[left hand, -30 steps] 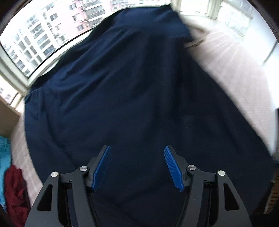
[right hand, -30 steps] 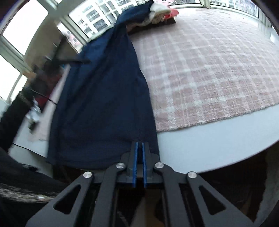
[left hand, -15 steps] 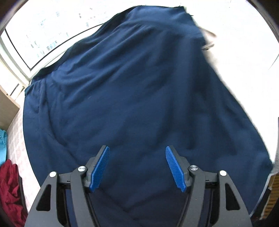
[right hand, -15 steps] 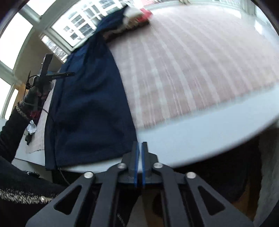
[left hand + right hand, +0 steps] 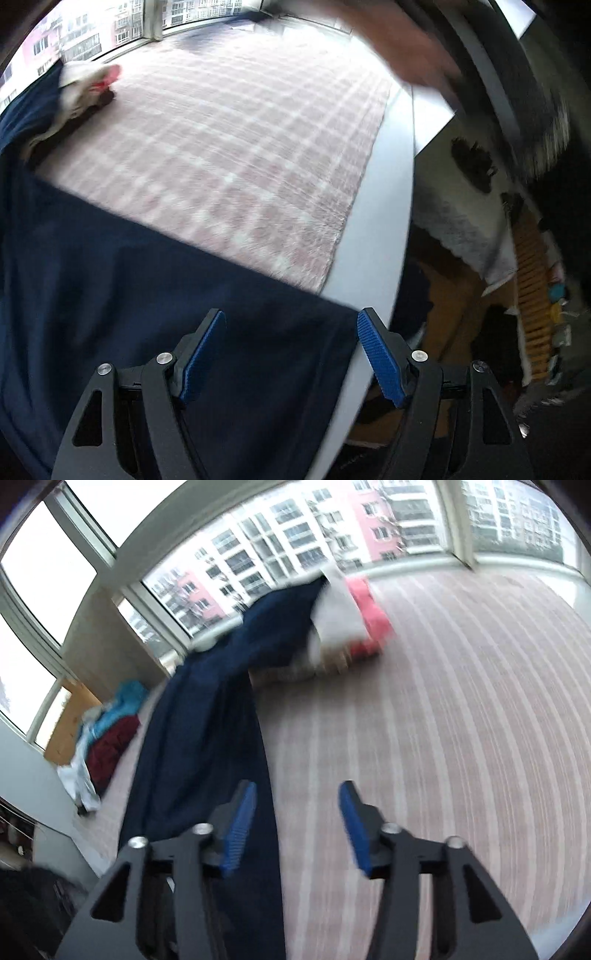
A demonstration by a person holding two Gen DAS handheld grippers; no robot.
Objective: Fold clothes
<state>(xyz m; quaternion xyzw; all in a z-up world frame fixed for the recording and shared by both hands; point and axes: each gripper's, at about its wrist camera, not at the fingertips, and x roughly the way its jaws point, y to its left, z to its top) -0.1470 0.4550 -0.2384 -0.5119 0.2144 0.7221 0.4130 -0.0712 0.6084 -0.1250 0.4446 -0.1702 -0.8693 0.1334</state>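
**Both grippers spread over the navy garment on the plaid cover**

The left gripper (image 5: 291, 332) stands with its jaws spread wide and nothing between them; its blue ribbed pads (image 5: 380, 360) hang over the near corner of the navy garment (image 5: 122, 295). The right gripper (image 5: 297, 812) is likewise spread and grips nothing; its left pad sits above the garment's right edge, its right pad above bare cover.

The navy garment (image 5: 207, 731) is a large, plain, dark blue cloth lying on the pink-and-white plaid cover (image 5: 236, 147). In the right wrist view it runs as a long band from the near edge away toward the window, narrowing and bunching where it meets a pile of folded clothes (image 5: 351, 624). Soft wrinkles run along its length. In the left wrist view its straight hem crosses the cover diagonally, and its corner reaches the white table edge (image 5: 380, 229), just under the right pad. No print, label or writing can be read on it; both views are blurred.

The pile holds white and pink-red pieces and touches the garment's far end. Against the far left wall lies another heap (image 5: 107, 731) of teal, dark red and white clothing, well apart from the garment. Apartment blocks (image 5: 295, 546) show through the windows.
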